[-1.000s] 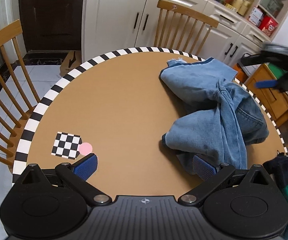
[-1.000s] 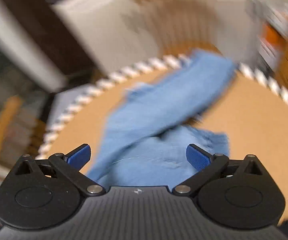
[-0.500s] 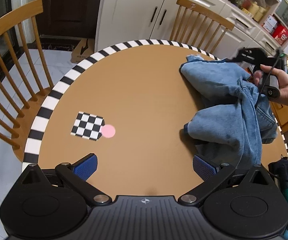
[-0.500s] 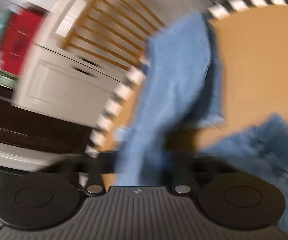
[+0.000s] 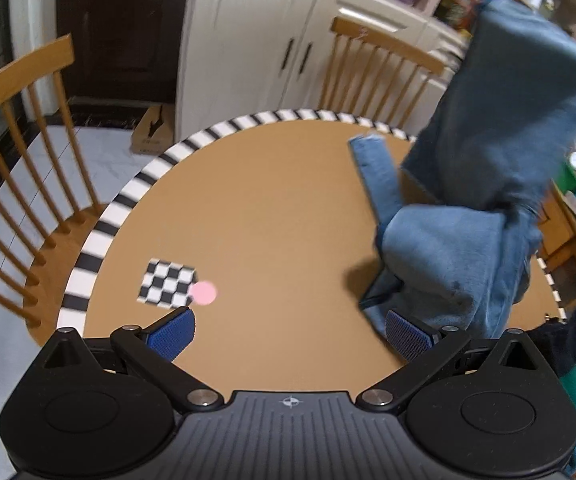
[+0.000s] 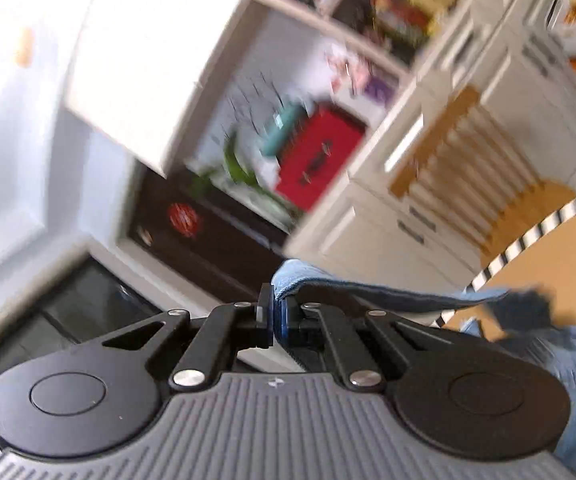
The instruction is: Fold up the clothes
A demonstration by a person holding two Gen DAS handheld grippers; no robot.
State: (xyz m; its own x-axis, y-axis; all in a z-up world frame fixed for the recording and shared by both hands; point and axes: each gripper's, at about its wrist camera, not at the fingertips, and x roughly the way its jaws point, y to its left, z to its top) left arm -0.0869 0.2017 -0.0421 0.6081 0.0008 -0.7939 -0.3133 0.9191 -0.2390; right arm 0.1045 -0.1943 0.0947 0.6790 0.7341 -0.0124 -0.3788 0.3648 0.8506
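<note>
We see even, soft indoor light on the table [image 5: 256, 208], with a dark shadow under the lifted jeans [image 5: 488, 184], whose edges smear. Fisheye bending curves the chairs [image 5: 20, 152] at the rim. The right wrist view is heavily motion-blurred and washed out white at upper left

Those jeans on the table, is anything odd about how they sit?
Yes. The jeans are a rumpled heap at the table's right edge, not flat. One part is pulled up into the air, pinched in the right gripper, while a leg trails across the tabletop. The left gripper is open, holding nothing.
</note>
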